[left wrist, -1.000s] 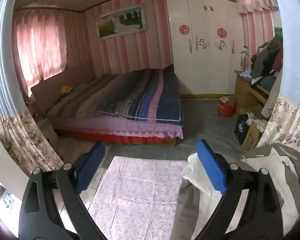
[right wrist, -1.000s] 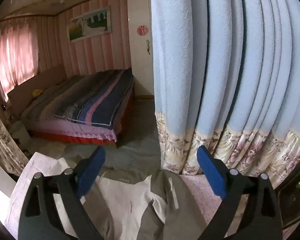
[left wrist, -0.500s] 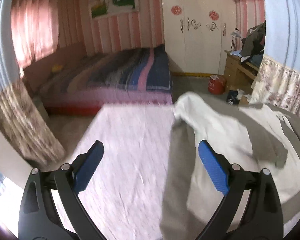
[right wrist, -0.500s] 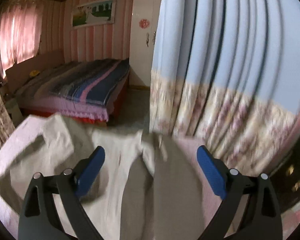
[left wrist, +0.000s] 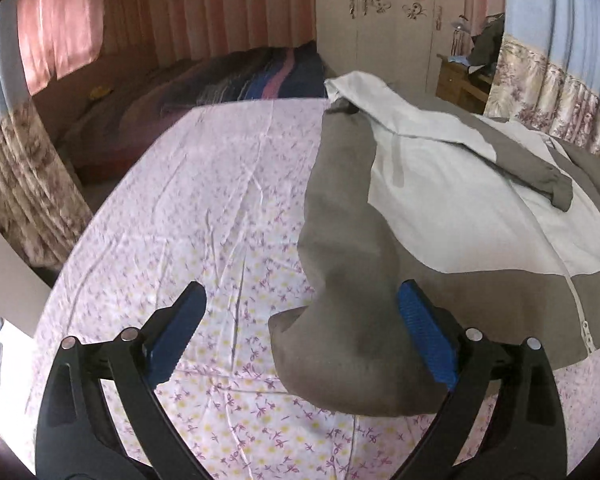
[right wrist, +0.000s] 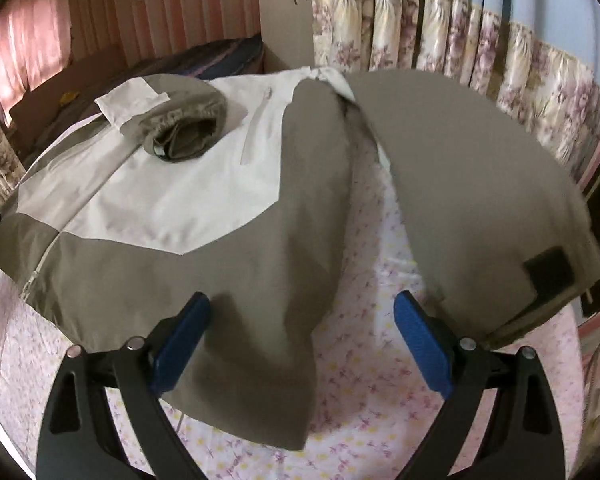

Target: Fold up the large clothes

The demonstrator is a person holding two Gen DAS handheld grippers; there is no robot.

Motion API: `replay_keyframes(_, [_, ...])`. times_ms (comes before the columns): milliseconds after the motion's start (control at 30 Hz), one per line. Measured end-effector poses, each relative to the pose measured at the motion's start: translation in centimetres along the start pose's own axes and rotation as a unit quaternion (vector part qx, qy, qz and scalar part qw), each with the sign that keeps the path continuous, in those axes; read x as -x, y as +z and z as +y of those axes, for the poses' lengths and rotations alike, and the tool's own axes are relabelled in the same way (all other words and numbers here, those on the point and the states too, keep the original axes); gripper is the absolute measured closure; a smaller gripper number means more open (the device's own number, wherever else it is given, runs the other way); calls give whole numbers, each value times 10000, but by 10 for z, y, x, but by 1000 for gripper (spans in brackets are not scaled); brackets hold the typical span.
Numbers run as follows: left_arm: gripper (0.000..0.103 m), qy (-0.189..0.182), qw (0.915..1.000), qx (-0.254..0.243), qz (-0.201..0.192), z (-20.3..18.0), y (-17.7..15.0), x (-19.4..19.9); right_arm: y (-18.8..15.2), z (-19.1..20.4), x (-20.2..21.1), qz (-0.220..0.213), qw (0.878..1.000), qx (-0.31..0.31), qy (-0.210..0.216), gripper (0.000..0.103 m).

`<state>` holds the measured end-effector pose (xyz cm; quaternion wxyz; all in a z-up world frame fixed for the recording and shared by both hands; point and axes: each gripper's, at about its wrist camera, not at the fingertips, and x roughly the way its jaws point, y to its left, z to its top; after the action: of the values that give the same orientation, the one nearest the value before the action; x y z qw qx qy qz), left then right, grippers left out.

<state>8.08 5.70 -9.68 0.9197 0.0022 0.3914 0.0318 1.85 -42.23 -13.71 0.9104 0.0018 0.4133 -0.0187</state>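
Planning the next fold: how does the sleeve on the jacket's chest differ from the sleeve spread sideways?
The folded sleeve lies across the white chest of the jacket; the spread sleeve lies out on the floral sheet. The folded sleeve shows its gathered cuff opening; the spread sleeve shows a dark patch. Both are grey at the cuff.

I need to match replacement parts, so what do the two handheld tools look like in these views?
Both look alike. The left tool and the right tool each have two glossy black plastic fingers with elongated cut-out slots and small silver pivot screws. Each finger ends in a flat blue pad with a fine ribbed texture, such as this left pad and this right pad. No cables, markings, hands or sleeves show.
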Motion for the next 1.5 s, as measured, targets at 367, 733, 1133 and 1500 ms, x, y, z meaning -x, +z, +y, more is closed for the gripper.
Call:
replay_keyframes(367, [68,-389,9976,-249,514,-23,-6,-41,5,25,-15,246,9985,292,383,85])
replay_keyframes(733, [94,-574,9982,-154,-109,-15,-13,49,17,7,62,-710,9967,255,285,90])
replay_keyframes(1133, [103,-871,9949,239,-441,-14,-90,160,-18,-33,104,-837,9961,5,262,90])
replay_keyframes(1500, [44,-447,9980,198,-394,4,-74,154,-12,-61,117,-926,9949,-215,-323,21])
